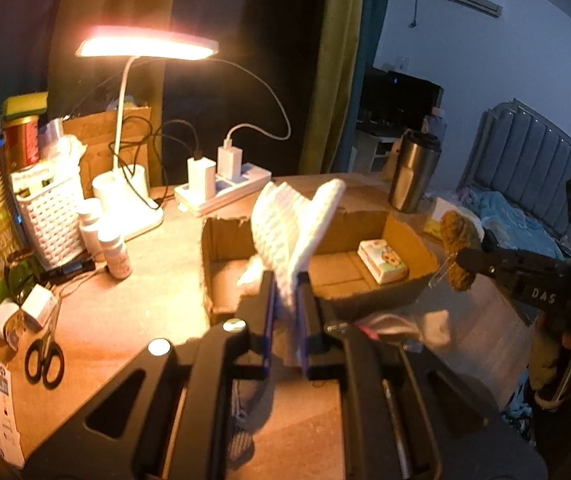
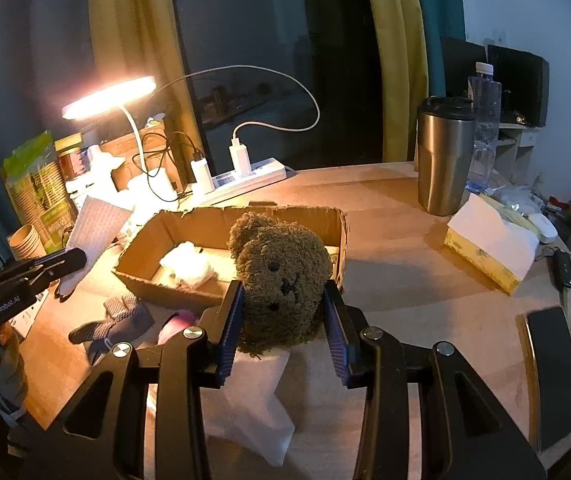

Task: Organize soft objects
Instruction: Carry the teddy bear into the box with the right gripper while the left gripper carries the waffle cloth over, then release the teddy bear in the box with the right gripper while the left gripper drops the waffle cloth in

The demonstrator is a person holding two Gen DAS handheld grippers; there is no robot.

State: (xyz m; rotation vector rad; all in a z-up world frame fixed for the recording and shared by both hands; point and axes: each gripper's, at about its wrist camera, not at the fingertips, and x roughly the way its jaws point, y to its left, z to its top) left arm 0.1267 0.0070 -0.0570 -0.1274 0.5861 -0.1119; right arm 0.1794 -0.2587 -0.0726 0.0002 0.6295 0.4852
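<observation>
One cardboard box stood on tabletop, two items inside: white wad, small printed pack. Left gripper clamped tight on white waffle-textured cloth, raised above box. Right gripper, jaws partly apart, grasped one brown fuzzy teddy bear beside box front. One steel tumbler behind.

Left gripper: jaws clamped, angled downward. Right gripper: jaws partly apart, gripping, angled downward.
</observation>
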